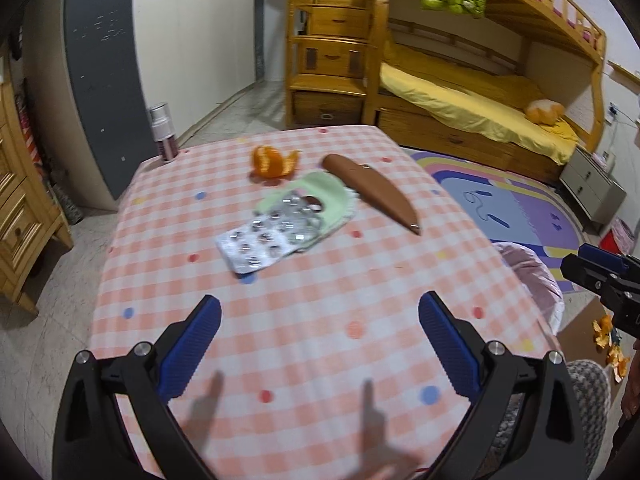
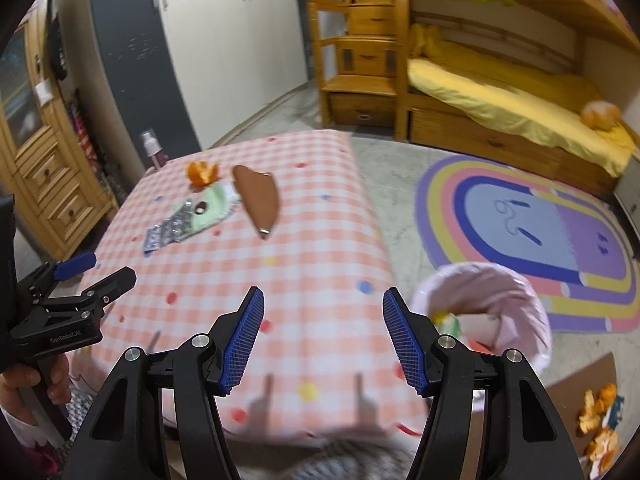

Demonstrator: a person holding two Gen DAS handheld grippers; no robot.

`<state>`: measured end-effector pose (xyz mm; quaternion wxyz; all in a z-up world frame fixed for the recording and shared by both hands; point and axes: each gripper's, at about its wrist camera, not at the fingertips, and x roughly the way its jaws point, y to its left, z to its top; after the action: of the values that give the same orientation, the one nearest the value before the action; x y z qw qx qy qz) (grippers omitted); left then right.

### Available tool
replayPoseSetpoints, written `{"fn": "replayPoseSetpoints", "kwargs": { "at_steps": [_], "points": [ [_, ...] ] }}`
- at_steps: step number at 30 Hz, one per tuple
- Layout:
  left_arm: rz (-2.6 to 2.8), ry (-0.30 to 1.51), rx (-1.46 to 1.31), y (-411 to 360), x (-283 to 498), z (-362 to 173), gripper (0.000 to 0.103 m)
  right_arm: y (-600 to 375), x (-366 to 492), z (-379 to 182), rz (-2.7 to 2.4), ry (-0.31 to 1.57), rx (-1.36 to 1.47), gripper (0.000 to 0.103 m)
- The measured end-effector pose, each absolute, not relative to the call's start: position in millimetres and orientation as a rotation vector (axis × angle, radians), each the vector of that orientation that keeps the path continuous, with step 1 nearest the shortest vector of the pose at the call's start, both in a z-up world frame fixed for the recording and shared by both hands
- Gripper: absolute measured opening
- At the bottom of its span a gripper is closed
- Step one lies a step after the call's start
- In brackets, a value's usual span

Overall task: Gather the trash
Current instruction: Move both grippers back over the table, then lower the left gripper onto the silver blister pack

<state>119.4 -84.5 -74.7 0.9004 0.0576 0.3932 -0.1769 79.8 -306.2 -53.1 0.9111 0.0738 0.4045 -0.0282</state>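
A: Checked table (image 1: 304, 320) under both tools. Ahead of left gripper (image 1: 320, 316), well beyond the fingertips: green cloth (image 1: 328, 196), blister pack (image 1: 268, 240) lying partly across its near edge. Just right of cloth, brown sheath (image 1: 372, 192), pointed end nearest. Farthest out, orange peel (image 1: 272, 162), near the cloth's far edge. Spray bottle (image 1: 164, 132) at far-left corner.

B: Left gripper pose?

A: Above near part of table, aimed forward and down, blue pads (image 1: 200, 344) wide apart, nothing between. Seen from right wrist too, low at left, held in a hand (image 2: 24, 380).

B: Right gripper (image 2: 323, 340)?

A: Over table's near right edge, fingers spread, empty. Same items far ahead and left of it: sheath (image 2: 258, 196), cloth (image 2: 210, 204), blister pack (image 2: 164, 234), peel (image 2: 202, 172).

B: Containers?

A: Pink-lined bin (image 2: 516, 292) on floor, just right of right gripper, beside table edge. Inside: something yellow and some pale scraps, blurred, not identifiable. More peel scraps (image 2: 600, 408) on brown board (image 2: 576, 372) on floor, right of bin.
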Motion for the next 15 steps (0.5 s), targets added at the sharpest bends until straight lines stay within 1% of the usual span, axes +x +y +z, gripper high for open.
{"fn": "replayPoseSetpoints", "kwargs": {
  "at_steps": [1, 3, 5, 7, 8, 10, 15],
  "points": [
    [-0.352, 0.814, 0.113, -78, 123, -75, 0.096, -301, 85, -54, -0.048, 0.832, 0.145, 0.057],
    [-0.32, 0.816, 0.09, -61, 131, -76, 0.096, -290, 96, -55, -0.025, 0.826, 0.131, 0.05],
    [-0.29, 0.818, 0.076, -47, 140, -77, 0.095, -281, 109, -58, -0.003, 0.832, 0.122, 0.046],
    [-0.262, 0.819, 0.073, -35, 149, -78, 0.087, -271, 122, -62, 0.02, 0.838, 0.109, 0.041],
    [-0.253, 0.821, 0.075, -32, 152, -79, 0.084, -268, 127, -63, 0.028, 0.84, 0.104, 0.04],
    [-0.245, 0.826, 0.072, -24, 159, -81, 0.078, -258, 139, -67, 0.048, 0.848, 0.092, 0.039],
    [-0.267, 0.837, 0.087, -24, 179, -89, 0.078, -246, 158, -72, 0.063, 0.858, 0.083, 0.039]
  ]
}}
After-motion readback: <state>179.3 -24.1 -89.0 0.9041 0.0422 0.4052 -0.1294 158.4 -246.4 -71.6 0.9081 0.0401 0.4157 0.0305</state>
